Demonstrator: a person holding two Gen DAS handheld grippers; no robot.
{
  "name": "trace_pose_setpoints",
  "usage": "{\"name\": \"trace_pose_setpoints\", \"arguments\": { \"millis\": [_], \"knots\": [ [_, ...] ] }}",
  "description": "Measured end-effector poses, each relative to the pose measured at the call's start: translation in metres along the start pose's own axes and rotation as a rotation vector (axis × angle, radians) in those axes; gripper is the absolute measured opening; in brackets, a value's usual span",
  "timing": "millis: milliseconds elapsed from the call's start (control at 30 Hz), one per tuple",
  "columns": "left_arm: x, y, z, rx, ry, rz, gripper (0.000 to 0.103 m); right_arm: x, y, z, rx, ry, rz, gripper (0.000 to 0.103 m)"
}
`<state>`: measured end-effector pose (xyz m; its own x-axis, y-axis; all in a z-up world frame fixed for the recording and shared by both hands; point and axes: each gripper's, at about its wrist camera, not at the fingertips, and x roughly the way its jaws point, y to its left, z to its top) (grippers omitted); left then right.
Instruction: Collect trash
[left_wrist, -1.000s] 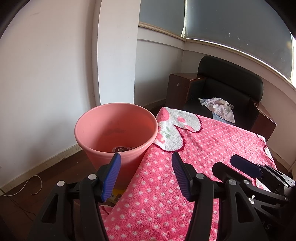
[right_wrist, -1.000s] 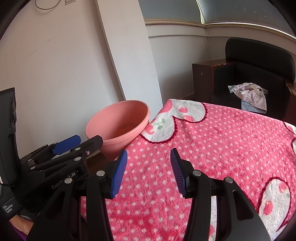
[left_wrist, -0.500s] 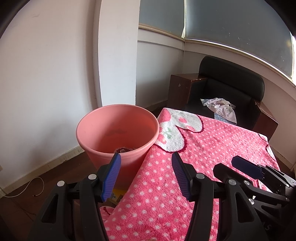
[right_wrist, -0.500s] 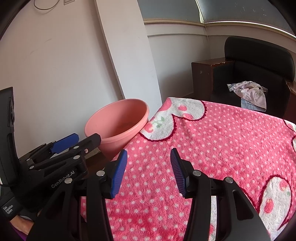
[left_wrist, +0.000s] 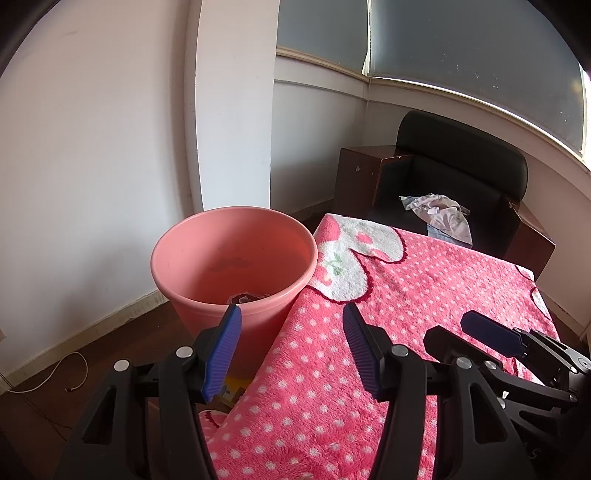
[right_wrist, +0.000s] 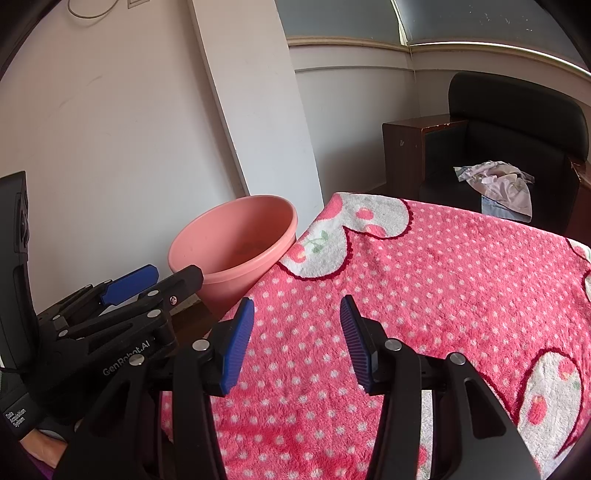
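Nearest to you, your left gripper (left_wrist: 291, 347) hangs with its blue pads (left_wrist: 223, 350) spread apart and nothing between them; one pad is in front of the bucket wall, the other over the blanket edge. Your right gripper (right_wrist: 297, 339) is also spread wide and empty, and it hovers above the pink blanket (right_wrist: 424, 295) without touching it. In the left wrist view you see the right gripper low at the right side, and in the right wrist view the left gripper appears at the left side, so the two are just beside each other.

Under both grippers lies the counter, fully covered by the pink blanket with white dots and white patches showing cherries (left_wrist: 343, 258). I see no loose trash on the blanket.

Just beside the blanket's left edge stands the pink bucket (left_wrist: 236, 258), upright on the dark floor (left_wrist: 110, 343) and touching the hanging cloth. At its bottom some dark trash (left_wrist: 245, 297) is visible, but it is too small to tell what it is. A thin white cable (left_wrist: 55, 376) lies on the floor near the wall.

Farther behind the counter there is a black armchair (left_wrist: 461, 166) with brown wooden sides, and a crumpled light cloth (left_wrist: 443, 214) rests on its seat. Behind it the white wall meets a window (left_wrist: 461, 55).
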<state>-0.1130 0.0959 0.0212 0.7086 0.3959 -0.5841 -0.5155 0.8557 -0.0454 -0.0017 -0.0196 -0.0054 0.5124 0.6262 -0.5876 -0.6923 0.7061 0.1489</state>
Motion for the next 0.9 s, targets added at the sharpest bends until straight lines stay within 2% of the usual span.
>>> {"name": "trace_pose_setpoints", "arguments": {
  "millis": [900],
  "knots": [
    [0.0014,0.0002,-0.0005,0.003,0.002,-0.001,0.056,0.0000,0.0005,-0.0020,-0.004,0.000,0.000,0.049]
  ]
}}
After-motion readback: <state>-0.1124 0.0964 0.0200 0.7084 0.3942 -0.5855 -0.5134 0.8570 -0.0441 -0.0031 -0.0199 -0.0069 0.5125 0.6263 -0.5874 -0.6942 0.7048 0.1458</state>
